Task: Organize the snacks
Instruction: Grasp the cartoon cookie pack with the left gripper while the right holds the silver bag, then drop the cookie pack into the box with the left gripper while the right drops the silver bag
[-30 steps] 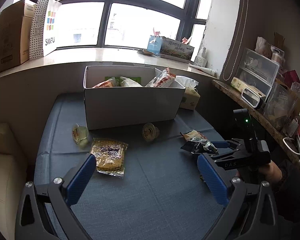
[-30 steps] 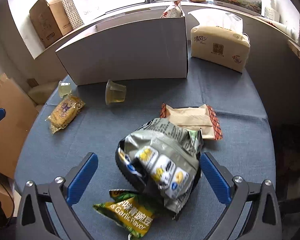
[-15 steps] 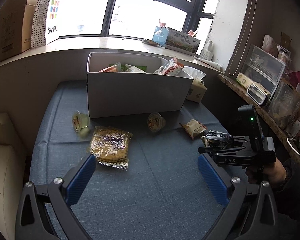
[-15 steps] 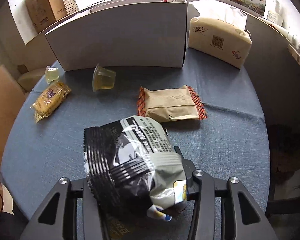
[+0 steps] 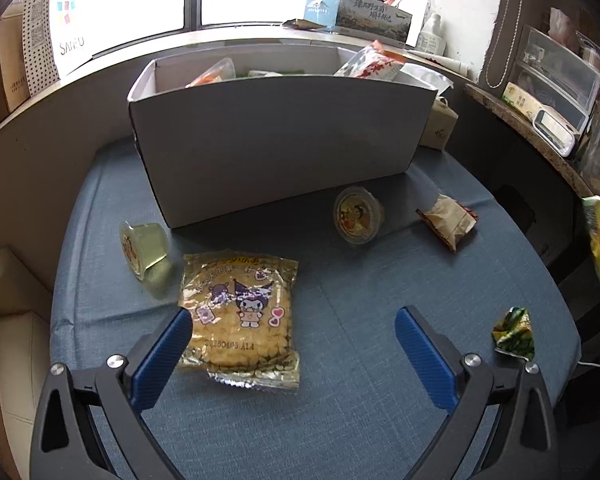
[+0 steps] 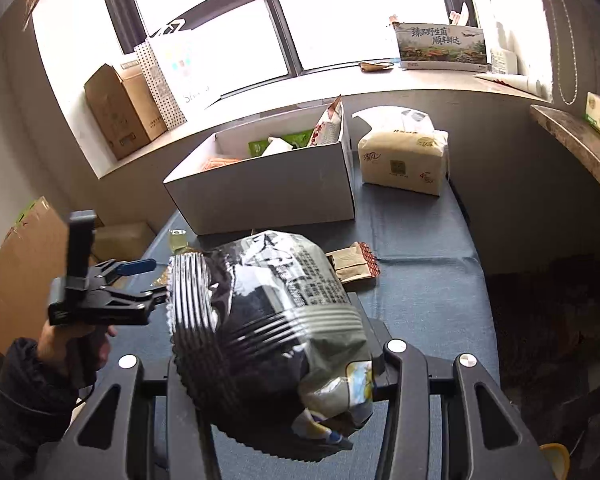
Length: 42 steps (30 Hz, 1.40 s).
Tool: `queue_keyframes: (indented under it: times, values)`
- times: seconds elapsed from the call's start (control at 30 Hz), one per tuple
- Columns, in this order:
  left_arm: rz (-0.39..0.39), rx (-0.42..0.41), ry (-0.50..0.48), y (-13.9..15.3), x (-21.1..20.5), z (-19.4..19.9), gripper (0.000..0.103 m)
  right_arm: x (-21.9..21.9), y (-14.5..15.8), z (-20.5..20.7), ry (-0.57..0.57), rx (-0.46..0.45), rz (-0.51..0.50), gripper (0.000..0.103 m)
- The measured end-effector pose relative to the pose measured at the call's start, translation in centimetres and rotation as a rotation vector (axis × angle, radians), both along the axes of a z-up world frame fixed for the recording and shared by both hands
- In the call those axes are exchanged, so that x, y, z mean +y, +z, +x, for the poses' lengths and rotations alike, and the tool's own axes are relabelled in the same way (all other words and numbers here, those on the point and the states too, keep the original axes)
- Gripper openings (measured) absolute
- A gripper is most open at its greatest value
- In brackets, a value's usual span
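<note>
right gripper [image 6: 276, 364] clamped on grey chip bag [image 6: 260, 328], held above blue table [image 6: 420, 280], white snack box [image 6: 260, 196] ahead, left gripper [image 5: 292, 344] jaws wide over yellow cracker pack [image 5: 240, 312], jelly cups [image 5: 358, 214] beside box

The worktop [image 5: 340, 420] wears a blue woven cloth, matt and slightly creased. The box [image 5: 284, 140] on it is smooth, matt white card. The chip bag [image 6: 268, 320] at the centre is glossy crinkled foil catching window glare. The cracker packet [image 5: 240, 312] is shiny clear plastic film. The left claw [image 5: 292, 356] has ribbed blue pads [image 5: 162, 356] on matt black plastic arms with bright metal screws.
</note>
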State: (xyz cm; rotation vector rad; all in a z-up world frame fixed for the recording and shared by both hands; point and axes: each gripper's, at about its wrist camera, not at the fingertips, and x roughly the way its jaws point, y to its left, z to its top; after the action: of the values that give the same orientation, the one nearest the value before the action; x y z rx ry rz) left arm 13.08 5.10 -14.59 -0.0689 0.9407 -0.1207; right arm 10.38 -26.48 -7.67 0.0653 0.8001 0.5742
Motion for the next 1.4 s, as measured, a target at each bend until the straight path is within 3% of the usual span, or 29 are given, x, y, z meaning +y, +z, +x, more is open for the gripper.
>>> queue_keyframes:
  times: [0.1,0.17,0.33,0.47,0.5,0.53,0.57,0.63,0.7,0.97,1.1,1.27,1.4]
  values:
    - [0.003,0.054,0.02,-2.0,0.6,2.7,0.103,-0.8,0.7,-1.6,-0.008,-0.02,0.008,0.049]
    - [0.067,0.065,0.017,-2.5,0.4,3.5,0.103,-1.0,0.8,-2.0,-0.005,-0.008,0.009,0.049]
    - [0.108,0.12,0.034,-3.9,0.8,4.4,0.103,-0.8,0.6,-2.3,0.007,-0.001,0.016,0.049]
    - [0.064,0.092,0.032,-3.2,1.6,4.0,0.102,-0.1,0.1,-2.5,0.035,0.005,0.014,0.049]
    - [0.074,0.09,0.031,-2.9,1.6,3.9,0.099,0.1,0.0,-2.4,0.04,0.007,0.007,0.049]
    - [0.093,0.077,0.028,-2.4,1.6,3.8,0.082,0.3,-0.1,-2.4,0.043,0.01,0.007,0.049]
    - [0.094,0.065,0.022,-2.0,1.7,3.8,0.077,0.3,-0.3,-2.4,0.046,0.015,0.009,0.049]
    - [0.014,0.061,0.022,-1.2,2.4,3.6,0.077,0.5,-0.5,-2.4,0.049,0.02,0.008,0.049]
    - [0.008,0.046,0.026,-0.4,2.6,3.1,0.077,0.7,-0.6,-2.3,0.057,0.026,0.004,0.049]
    - [-0.104,-0.185,-0.015,6.2,1.0,-4.8,0.077,1.8,-0.5,-1.9,0.085,0.02,0.0,0.049]
    - [-0.221,-0.301,-0.071,9.2,1.2,-7.8,0.077,3.2,0.4,-0.8,0.111,-0.002,0.011,0.049]
    - [-0.234,-0.417,-0.079,14.9,0.7,-6.8,0.077,6.5,2.5,1.7,0.159,-0.07,-0.039,0.049]
    - [-0.217,-0.48,-0.086,18.7,1.2,-2.8,0.077,8.2,4.9,5.8,0.174,-0.093,-0.006,0.049]
